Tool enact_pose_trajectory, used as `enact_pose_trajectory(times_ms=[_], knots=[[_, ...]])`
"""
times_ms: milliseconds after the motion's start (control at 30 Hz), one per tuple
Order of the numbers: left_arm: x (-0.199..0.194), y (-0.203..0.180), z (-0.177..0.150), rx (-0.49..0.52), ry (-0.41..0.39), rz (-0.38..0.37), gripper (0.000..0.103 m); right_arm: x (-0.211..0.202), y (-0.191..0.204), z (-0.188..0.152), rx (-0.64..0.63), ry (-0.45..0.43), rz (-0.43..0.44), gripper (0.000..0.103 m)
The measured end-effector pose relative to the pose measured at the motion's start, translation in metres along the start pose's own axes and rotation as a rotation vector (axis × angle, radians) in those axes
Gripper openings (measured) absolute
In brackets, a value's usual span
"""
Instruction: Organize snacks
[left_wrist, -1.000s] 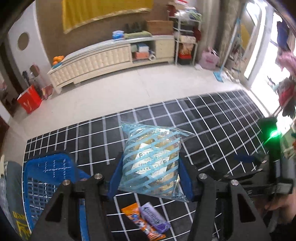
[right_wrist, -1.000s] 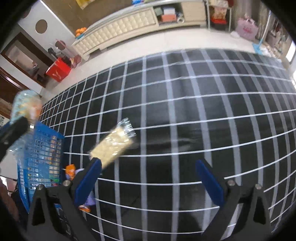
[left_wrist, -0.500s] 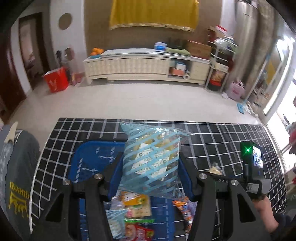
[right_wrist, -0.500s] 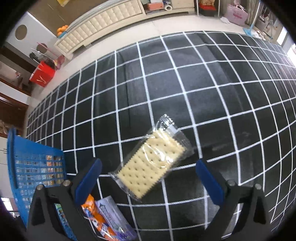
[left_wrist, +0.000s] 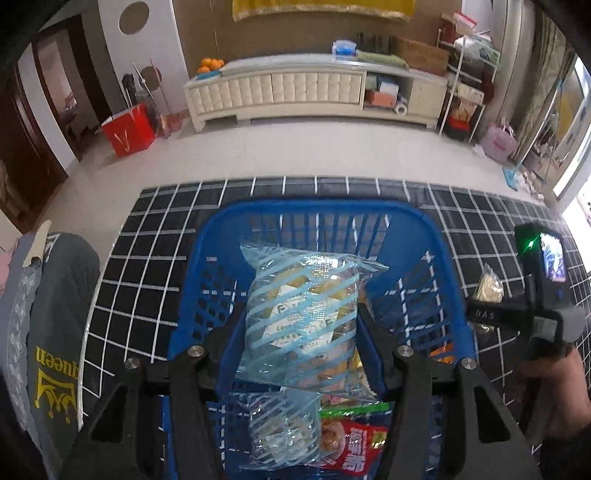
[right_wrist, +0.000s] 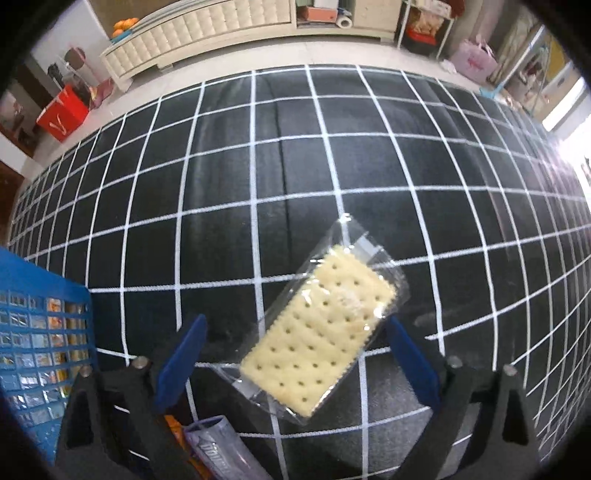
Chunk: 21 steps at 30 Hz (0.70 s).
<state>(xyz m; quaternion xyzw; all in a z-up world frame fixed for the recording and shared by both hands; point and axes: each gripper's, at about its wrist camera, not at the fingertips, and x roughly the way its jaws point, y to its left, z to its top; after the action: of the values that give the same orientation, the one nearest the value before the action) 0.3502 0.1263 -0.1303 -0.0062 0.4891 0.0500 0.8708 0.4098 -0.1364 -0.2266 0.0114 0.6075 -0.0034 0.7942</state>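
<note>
The left gripper (left_wrist: 301, 325) is clamped on a clear, blue-striped snack bag (left_wrist: 303, 314), crinkly and puffed, at frame centre over the blue lattice plastic basket (left_wrist: 439, 236). Low in the right wrist view, the right gripper (right_wrist: 295, 354), jaws closing, straddles without touching a clear-wrapped, dimpled rectangular cracker pack (right_wrist: 317, 339) lying on the black white-gridded mat (right_wrist: 236, 177). A purple wrapper (right_wrist: 218, 454) lies by the basket, lower left.

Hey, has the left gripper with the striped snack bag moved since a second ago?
Yes. The left gripper, shut on the striped bag, has swung from over the bare grid mat to above the blue basket.
</note>
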Motion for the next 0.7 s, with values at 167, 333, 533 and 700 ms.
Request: enact_pose_trajectory(times_ms=[167,333,533,700], knots=[[0.008,0.003,-0.011,0.006,0.053,-0.053,0.054,-0.008,0.015,-0.001,-0.097,-0.039,-0.001,0.064],[0.017,0.001,-0.017,0.016,0.102,-0.043,0.054,-0.011,0.018,-0.011,-0.151,-0.051,0.016,0.060],[0.033,-0.011,-0.011,0.144,0.160,0.024,0.055,-0.034,0.006,-0.034,-0.144,-0.085,0.044,0.059],[0.034,-0.021,-0.011,0.195,0.170,0.015,0.055,-0.070,0.003,-0.046,-0.166,-0.153,0.062,0.058]])
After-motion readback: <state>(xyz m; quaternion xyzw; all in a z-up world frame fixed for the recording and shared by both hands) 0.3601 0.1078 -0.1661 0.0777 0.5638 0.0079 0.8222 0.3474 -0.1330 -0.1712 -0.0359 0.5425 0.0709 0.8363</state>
